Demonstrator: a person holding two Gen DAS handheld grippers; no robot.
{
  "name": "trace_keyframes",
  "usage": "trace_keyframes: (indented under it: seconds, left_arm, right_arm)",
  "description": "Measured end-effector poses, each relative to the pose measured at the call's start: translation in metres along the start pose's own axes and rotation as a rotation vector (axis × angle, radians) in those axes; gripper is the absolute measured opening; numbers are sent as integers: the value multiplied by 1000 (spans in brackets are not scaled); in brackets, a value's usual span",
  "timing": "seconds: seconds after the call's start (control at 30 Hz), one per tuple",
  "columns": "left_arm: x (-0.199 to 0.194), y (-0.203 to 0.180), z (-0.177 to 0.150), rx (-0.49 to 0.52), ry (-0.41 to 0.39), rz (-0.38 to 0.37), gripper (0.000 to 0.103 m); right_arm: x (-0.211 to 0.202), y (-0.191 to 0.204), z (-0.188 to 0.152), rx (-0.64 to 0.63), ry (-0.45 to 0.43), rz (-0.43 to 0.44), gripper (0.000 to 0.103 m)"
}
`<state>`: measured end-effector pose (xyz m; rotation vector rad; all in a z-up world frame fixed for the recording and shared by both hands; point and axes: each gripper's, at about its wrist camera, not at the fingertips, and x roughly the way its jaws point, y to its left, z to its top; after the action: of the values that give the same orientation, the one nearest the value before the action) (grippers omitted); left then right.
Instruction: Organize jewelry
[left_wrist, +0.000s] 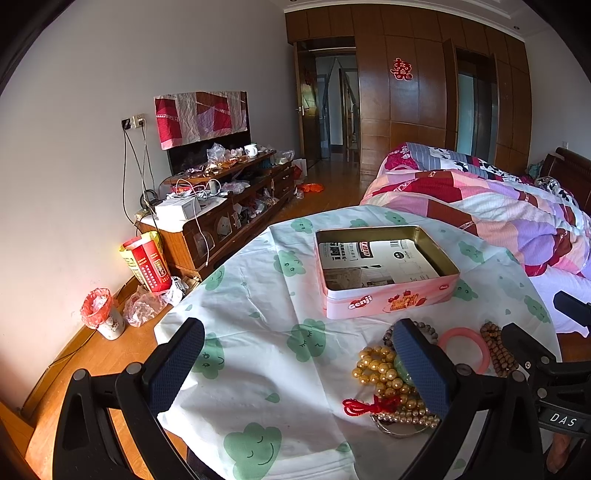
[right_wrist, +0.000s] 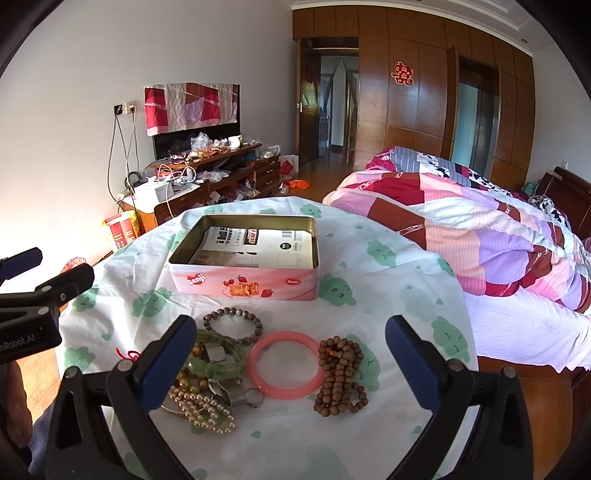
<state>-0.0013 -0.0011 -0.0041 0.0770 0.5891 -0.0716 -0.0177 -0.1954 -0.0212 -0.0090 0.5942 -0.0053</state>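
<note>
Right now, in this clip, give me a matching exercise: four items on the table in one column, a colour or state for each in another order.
Items:
1. bangle
2. tin
3. wooden beads
4. right claw

Descriptions:
A. brown, heaped
B. open, holding nothing
C. pink ring, lying flat
D. lidless, printed paper inside

Pairs: 1-C, 2-D, 3-A, 4-B

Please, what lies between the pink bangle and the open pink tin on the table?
In the right wrist view, only a dark bead bracelet lies partly there, left of the pink bangle; otherwise bare tablecloth reaches the tin.
</note>
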Motion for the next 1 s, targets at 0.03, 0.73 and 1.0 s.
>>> trace_keyframes:
  seconds: [0.03, 0.73, 1.0]
  left_arm:
    - [1, 0, -1, -1, 2, 3, 102]
    - [-1, -3, 0, 18, -6, -1, 102]
    - [14, -3, -9, 18, 34, 10, 102]
  right_arm:
    - [0, 0, 0, 0, 0, 0, 103]
    - [1, 0, 3, -1, 3, 0, 103]
    - [6, -6, -1, -15, 9, 12, 103]
